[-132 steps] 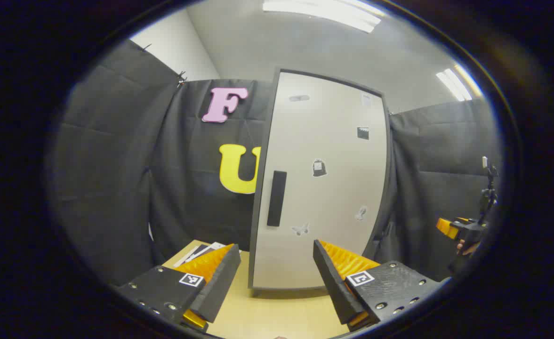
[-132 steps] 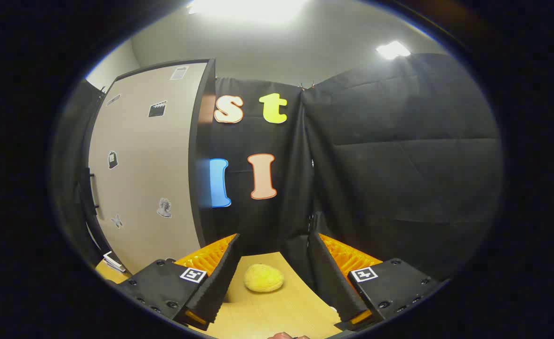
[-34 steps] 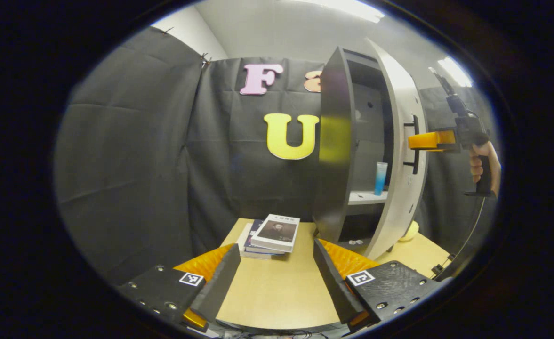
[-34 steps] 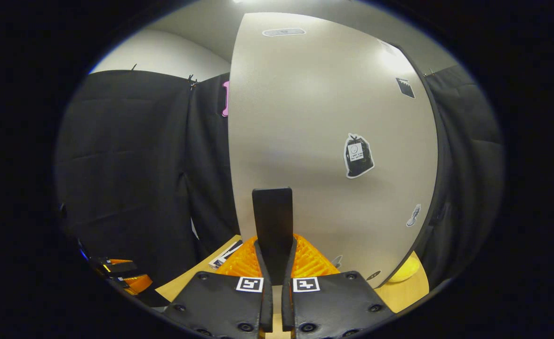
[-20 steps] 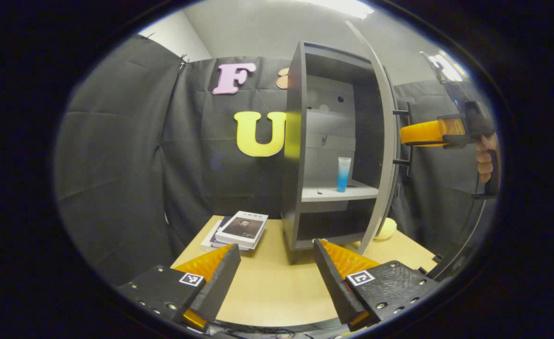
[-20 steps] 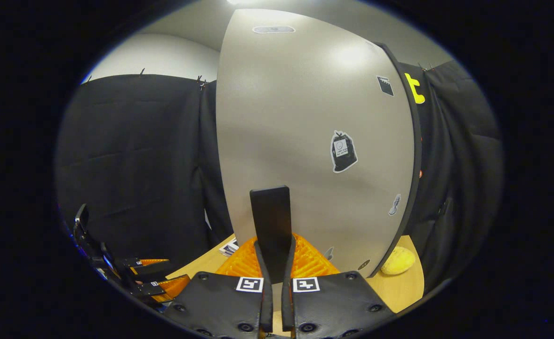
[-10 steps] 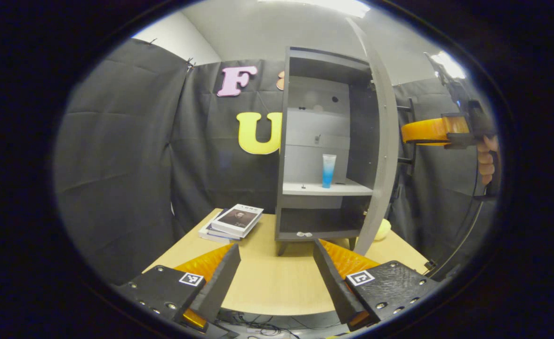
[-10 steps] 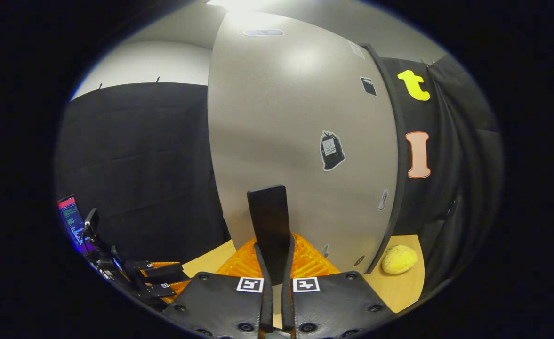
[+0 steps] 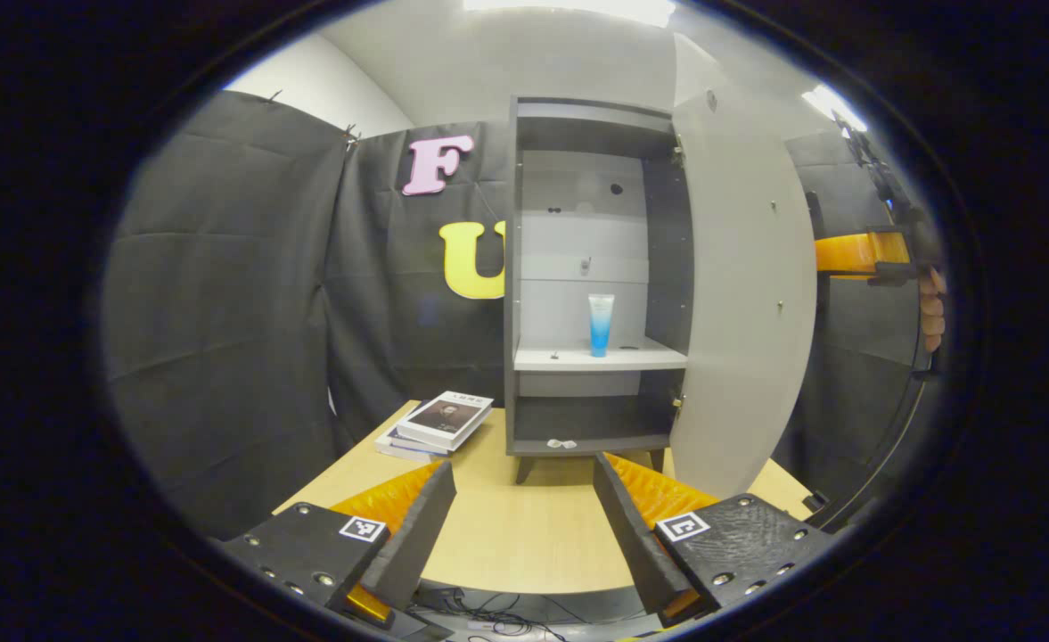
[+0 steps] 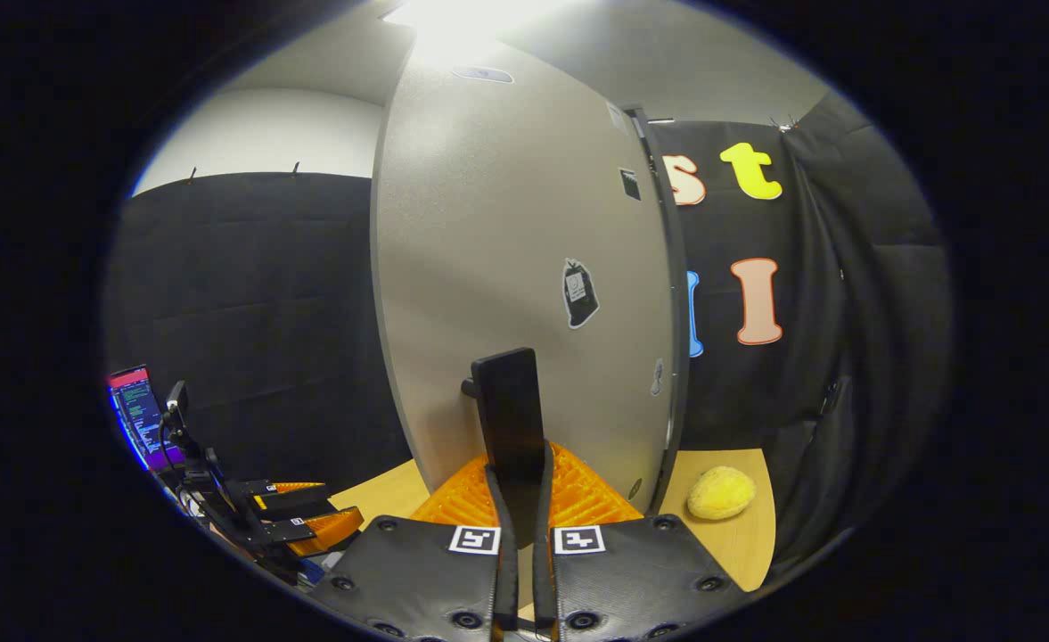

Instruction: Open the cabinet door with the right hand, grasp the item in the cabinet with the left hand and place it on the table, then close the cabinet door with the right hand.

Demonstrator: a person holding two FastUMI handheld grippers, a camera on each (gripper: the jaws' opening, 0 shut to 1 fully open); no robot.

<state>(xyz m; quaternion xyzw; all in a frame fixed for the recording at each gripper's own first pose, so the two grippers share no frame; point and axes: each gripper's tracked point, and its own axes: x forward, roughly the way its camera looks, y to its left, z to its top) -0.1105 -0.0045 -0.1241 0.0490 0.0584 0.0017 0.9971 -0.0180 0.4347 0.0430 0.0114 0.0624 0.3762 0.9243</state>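
The door [image 9: 742,294] has swung wide; right gripper [image 10: 517,499] clamps its handle [image 10: 508,419]; left gripper [image 9: 524,526], open, can take the tube [image 9: 601,325] on the shelf [image 9: 658,358].

We find black cloth [image 9: 221,294] hung as the booth's wall on all sides, creased and clipped along its top edge. Above it, at twelve o'clock, we note a plain white ceiling [image 9: 506,62] with bright strip lights [image 9: 569,7]. At six o'clock stands a pale wooden table [image 9: 515,535], cables trailing beneath its near edge.
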